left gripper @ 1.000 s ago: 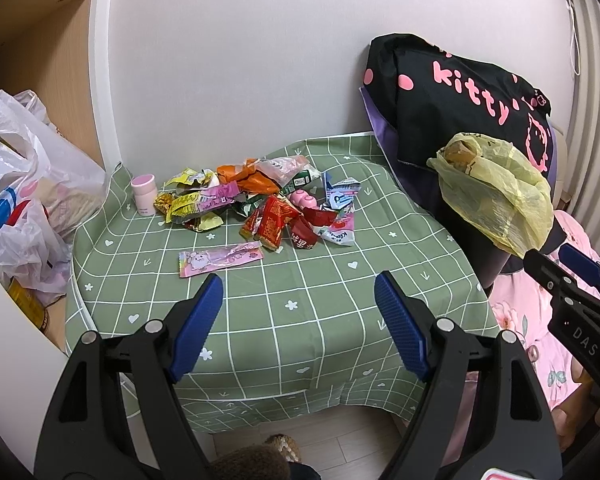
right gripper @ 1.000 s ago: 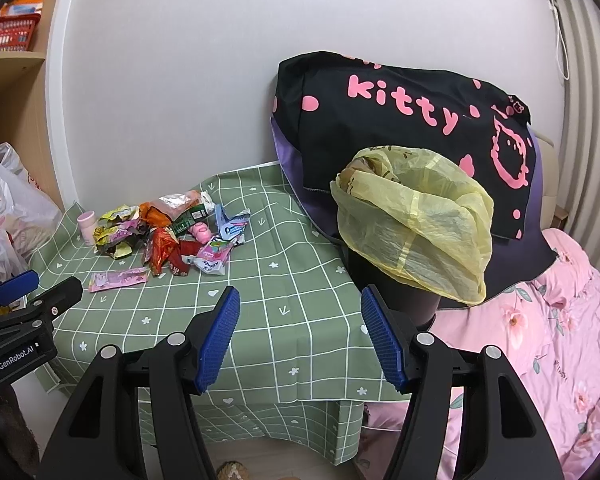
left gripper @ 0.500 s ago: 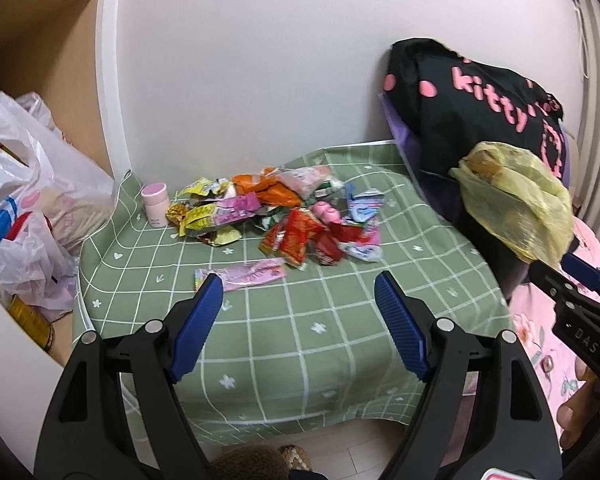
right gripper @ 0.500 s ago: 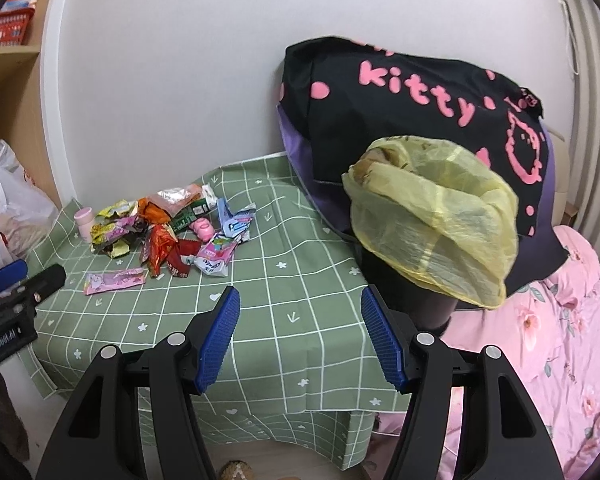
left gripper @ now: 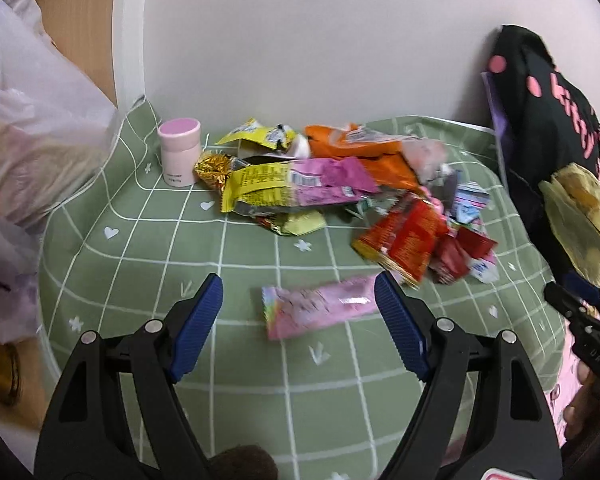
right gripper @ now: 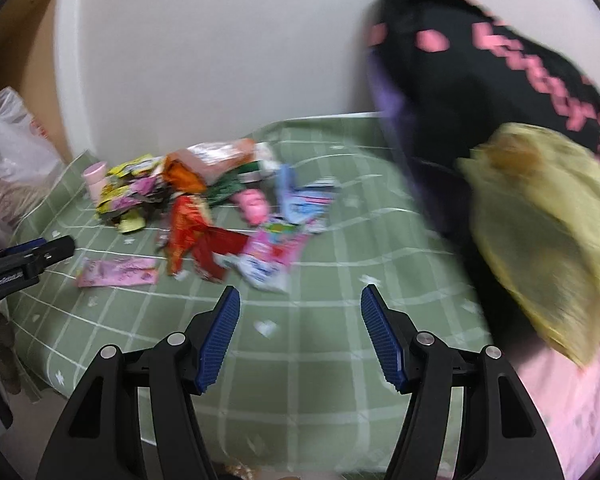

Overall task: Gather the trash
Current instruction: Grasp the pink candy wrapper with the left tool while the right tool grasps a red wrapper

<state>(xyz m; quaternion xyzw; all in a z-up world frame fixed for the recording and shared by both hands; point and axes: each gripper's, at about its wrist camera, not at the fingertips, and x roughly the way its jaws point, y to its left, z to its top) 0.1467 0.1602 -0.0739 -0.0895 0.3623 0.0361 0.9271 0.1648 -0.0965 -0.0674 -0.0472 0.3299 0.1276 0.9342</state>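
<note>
Moved: your left tool (left gripper: 298,312) has closed in on the flat pink foil wrapper (left gripper: 320,311).
Tools: both wide open, empty; right tool (right gripper: 300,320) too.
Trash: wrappers heaped on the green checked table (left gripper: 148,264).
Bag: yellow plastic bin bag (right gripper: 548,220) gapes beside it, ready.
</note>
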